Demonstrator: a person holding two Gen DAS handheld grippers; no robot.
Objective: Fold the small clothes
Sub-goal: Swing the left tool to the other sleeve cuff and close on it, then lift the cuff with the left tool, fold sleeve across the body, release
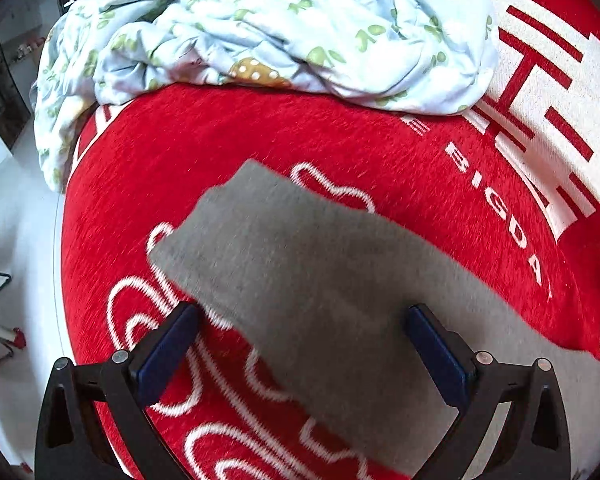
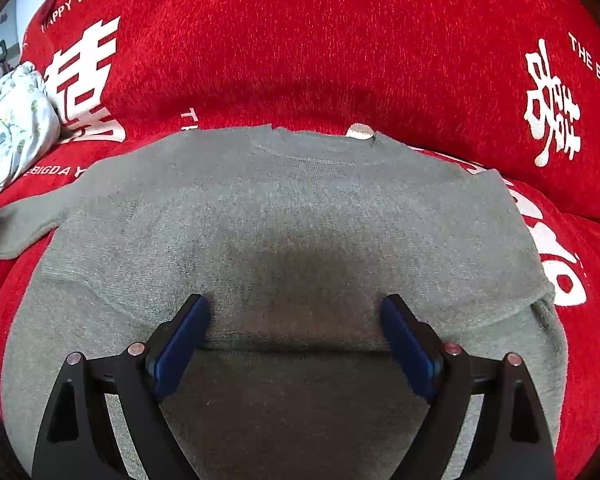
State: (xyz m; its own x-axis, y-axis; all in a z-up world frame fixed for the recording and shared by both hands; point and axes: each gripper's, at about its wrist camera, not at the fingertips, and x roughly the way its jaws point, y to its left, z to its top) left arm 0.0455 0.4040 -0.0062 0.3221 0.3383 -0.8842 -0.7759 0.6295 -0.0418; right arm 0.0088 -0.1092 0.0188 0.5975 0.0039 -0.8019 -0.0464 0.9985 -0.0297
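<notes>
A grey sweater (image 2: pixel 284 216) lies flat on a red blanket (image 2: pixel 300 40) printed with white characters, one sleeve (image 1: pixel 300 264) stretched out to the side. The right hand-held gripper (image 2: pixel 294 320) hovers spread over the sweater's body, pinching nothing. The left hand-held gripper (image 1: pixel 300 332) hangs spread above the sleeve. A crumpled pale blue floral quilt (image 1: pixel 260 32) sits beyond.

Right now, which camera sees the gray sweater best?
The right wrist view. There the gray sweater lies spread on the red blanket, with its neckline, body and one sleeve showing. The left wrist view shows only one long sleeve crossing the blanket, near the blue flowered quilt.
</notes>
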